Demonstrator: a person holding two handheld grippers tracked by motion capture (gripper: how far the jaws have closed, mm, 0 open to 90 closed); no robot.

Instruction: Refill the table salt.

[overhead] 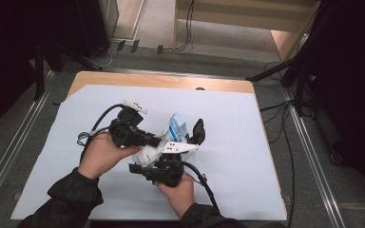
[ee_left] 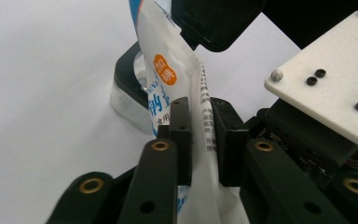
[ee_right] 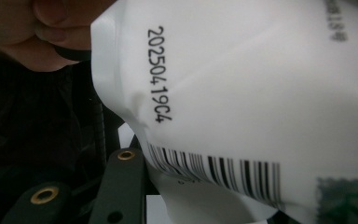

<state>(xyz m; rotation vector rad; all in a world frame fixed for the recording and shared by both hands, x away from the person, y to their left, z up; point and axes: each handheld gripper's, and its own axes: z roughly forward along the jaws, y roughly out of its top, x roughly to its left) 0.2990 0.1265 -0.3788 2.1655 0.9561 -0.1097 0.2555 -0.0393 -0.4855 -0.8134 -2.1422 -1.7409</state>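
Note:
A white pouch with blue print and an orange badge is held up over the middle of the table between both grippers. My left gripper comes in from the left. In the left gripper view its jaws are shut on the pouch's thin sealed edge. My right gripper points up from below, one jaw on each side of the pouch's body, pressed against it. The right gripper view has the pouch's back close up, with a date code and a barcode. It hides one jaw; one black finger shows at the lower left.
A white sheet covers most of the wooden table, with bare sheet on all sides of the hands. Black stands and cables lie on the floor beside the table's right edge. A metal rail runs along the left.

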